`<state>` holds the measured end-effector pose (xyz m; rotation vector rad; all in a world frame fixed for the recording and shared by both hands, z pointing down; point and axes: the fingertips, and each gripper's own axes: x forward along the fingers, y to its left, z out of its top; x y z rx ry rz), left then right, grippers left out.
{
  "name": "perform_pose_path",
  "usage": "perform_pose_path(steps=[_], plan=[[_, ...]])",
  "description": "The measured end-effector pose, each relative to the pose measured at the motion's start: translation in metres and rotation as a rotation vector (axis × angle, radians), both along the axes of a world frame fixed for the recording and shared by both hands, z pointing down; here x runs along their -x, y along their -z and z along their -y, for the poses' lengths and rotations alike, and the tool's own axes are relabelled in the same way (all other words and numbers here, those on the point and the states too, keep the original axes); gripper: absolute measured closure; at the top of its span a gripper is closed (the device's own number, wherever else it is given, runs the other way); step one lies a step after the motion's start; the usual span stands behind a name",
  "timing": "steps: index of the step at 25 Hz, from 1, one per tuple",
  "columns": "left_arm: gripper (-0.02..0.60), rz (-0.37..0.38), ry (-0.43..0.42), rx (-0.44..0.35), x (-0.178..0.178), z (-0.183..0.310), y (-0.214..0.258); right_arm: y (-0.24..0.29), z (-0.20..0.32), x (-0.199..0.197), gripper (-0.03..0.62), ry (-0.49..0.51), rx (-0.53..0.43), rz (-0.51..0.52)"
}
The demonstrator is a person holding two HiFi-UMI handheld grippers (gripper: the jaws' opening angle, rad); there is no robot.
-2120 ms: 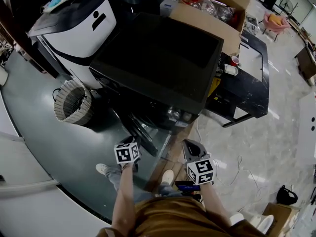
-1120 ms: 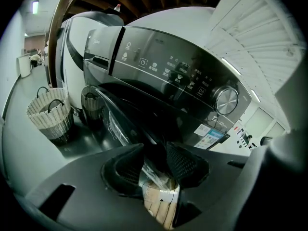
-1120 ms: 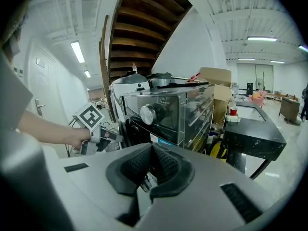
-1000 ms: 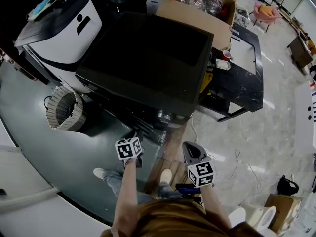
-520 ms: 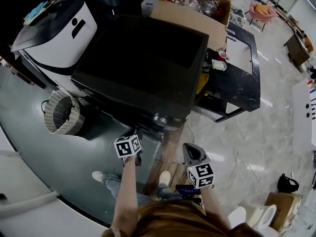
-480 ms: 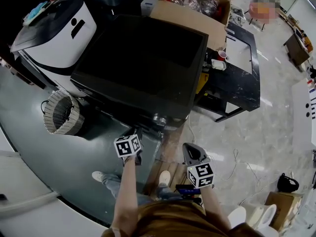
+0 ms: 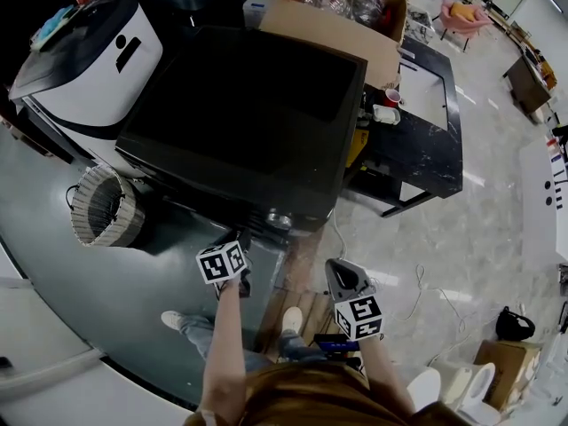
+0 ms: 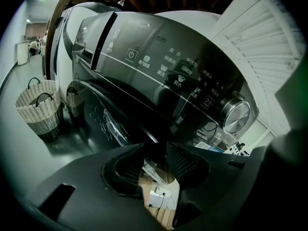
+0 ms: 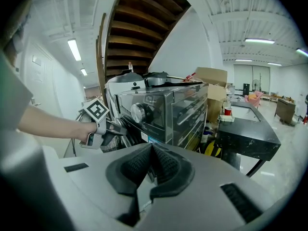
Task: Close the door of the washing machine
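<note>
Now the door [image 8: 108,121] stands nearer shut than before.

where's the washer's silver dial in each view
Head view: silver dial near the centre, on the washing machine's front edge.
Left gripper view: dial right of centre, at the control panel's end.
Right gripper view: dial left of centre.
Shared landmark: the dark washing machine itself.
</note>
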<state>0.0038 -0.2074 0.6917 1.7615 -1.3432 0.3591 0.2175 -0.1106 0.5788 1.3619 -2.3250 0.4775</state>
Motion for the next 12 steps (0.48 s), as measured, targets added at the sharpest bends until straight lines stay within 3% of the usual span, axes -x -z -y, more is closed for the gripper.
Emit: perform_pose_path(steps=[12], plan=[[0.403,-0.023,0.002,0.047,-0.001,0.000,-0.001,0.012,-0.008,0.011,0.581,0.010,-0.024,0.022]])
